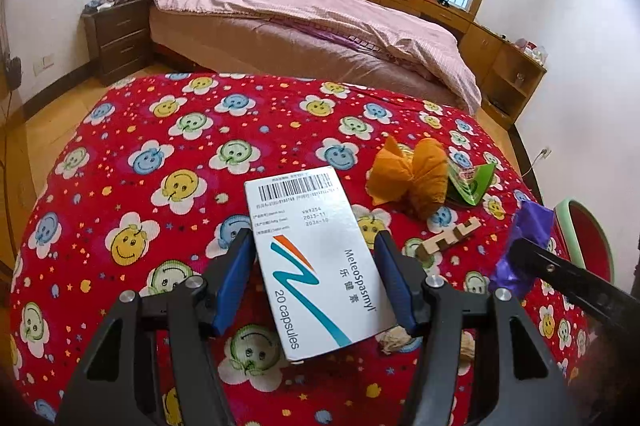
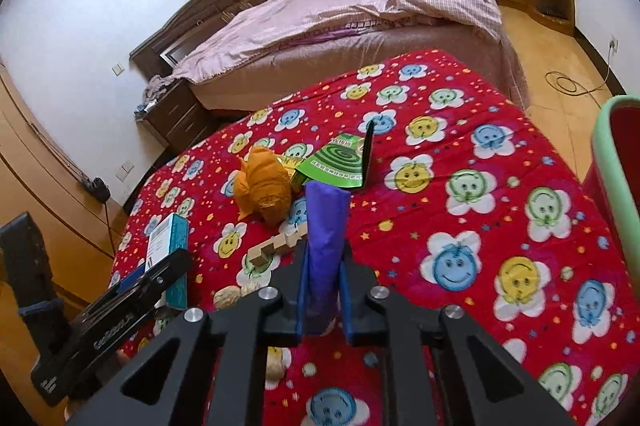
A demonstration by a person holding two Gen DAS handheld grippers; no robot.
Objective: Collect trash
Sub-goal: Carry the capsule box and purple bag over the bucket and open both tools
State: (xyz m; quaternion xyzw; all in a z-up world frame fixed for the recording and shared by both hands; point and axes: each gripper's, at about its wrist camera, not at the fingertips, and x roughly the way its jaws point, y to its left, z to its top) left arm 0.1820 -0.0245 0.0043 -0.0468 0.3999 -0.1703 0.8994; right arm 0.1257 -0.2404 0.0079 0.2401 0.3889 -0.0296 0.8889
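My left gripper (image 1: pixel 316 242) is shut on a white medicine box (image 1: pixel 316 254) printed "20 capsules" and holds it above the red smiley-flower cloth (image 1: pixel 160 146). The box also shows in the right wrist view (image 2: pixel 168 246). My right gripper (image 2: pixel 324 262) is shut on a crumpled purple paper (image 2: pixel 325 226), which also shows in the left wrist view (image 1: pixel 524 242). On the cloth lie an orange crumpled paper (image 2: pixel 264 186), a green mosquito-coil box (image 2: pixel 340 162), a wooden puzzle piece (image 2: pixel 276 246) and walnut shells (image 1: pixel 396 340).
A red bin with a pale green rim (image 2: pixel 616 162) stands at the table's right edge; it also shows in the left wrist view (image 1: pixel 580 226). A bed with a pink quilt (image 1: pixel 320 18) lies behind the table. A cable (image 2: pixel 572 82) lies on the wooden floor.
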